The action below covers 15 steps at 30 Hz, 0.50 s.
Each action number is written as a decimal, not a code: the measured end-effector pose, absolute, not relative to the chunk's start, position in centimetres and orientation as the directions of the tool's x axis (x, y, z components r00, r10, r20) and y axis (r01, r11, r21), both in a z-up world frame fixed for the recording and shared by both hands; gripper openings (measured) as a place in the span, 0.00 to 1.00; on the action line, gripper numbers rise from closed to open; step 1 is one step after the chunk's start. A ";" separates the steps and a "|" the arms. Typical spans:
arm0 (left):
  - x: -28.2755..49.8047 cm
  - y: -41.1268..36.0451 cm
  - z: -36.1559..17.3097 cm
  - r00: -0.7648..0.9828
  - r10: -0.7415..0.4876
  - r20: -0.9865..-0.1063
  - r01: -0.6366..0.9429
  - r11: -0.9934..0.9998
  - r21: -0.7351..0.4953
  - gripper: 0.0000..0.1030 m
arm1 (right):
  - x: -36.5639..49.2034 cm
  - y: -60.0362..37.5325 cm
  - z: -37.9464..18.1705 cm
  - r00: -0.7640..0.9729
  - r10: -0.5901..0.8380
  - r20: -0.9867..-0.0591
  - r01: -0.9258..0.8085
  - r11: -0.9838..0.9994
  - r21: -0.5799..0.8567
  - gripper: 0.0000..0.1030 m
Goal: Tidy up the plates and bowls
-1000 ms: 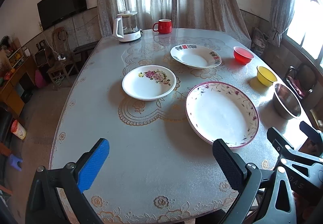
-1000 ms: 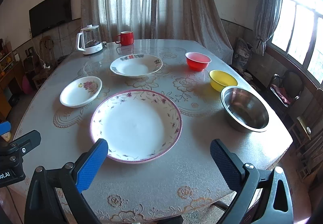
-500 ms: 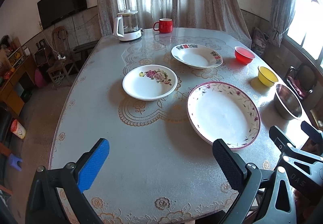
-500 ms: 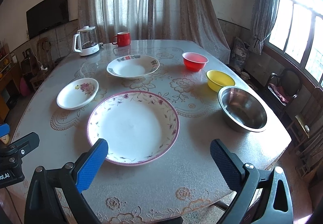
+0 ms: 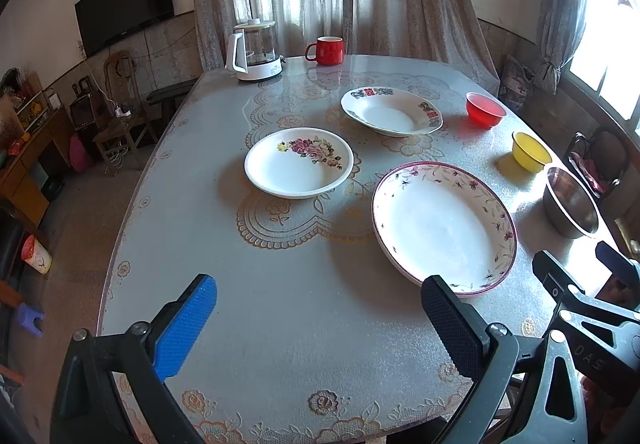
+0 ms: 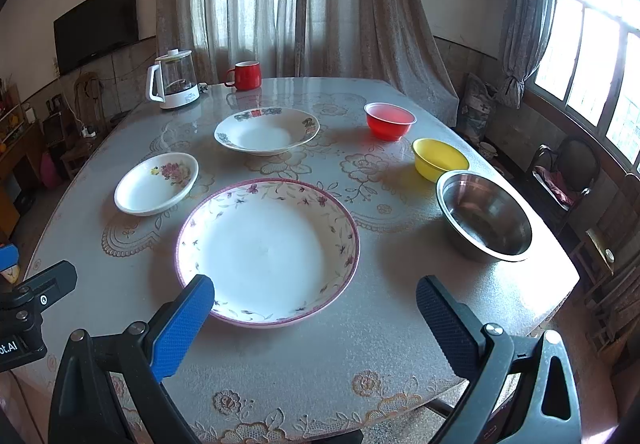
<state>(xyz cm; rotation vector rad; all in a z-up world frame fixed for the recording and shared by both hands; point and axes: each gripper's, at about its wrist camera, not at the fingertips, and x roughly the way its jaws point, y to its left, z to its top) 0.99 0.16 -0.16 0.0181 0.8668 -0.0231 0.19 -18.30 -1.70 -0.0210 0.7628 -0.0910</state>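
Three plates lie apart on the table: a large pink-rimmed plate (image 6: pixel 267 251) (image 5: pixel 443 223) nearest me, a small rose-patterned plate (image 5: pixel 298 162) (image 6: pixel 157 183) to its left, and a deep patterned plate (image 5: pixel 391 116) (image 6: pixel 267 130) further back. Along the right side stand a red bowl (image 6: pixel 389 121) (image 5: pixel 485 115), a yellow bowl (image 6: pixel 439 159) (image 5: pixel 530 151) and a steel bowl (image 6: pixel 485 221) (image 5: pixel 569 201). My left gripper (image 5: pixel 320 322) hovers open over the near table edge. My right gripper (image 6: pixel 314 318) is open just before the large plate. Both hold nothing.
A glass kettle (image 5: pixel 254 51) and a red mug (image 5: pixel 328 50) stand at the table's far edge by the curtains. The table (image 5: pixel 280 324) has a lace-patterned cover. Chairs (image 6: pixel 568 172) stand to the right by the window, with a chair and shelves on the left.
Both grippers have drifted slightly back and up, so the plates sit a little further off in both views. Nothing on the table has moved.
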 end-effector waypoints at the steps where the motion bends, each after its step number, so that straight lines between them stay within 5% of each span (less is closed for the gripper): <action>1: 1.0 0.1 -0.1 0.647 -0.013 -0.762 0.029 1.000 0.007 1.00 | 0.2 -18.3 -1.7 0.719 -0.090 -0.689 0.076 0.996 -0.052 1.00; 15: 0.9 -0.6 -0.2 0.643 -0.020 -0.766 0.050 0.999 0.016 1.00 | 0.1 -18.3 -1.5 0.719 -0.091 -0.689 0.072 0.996 -0.056 1.00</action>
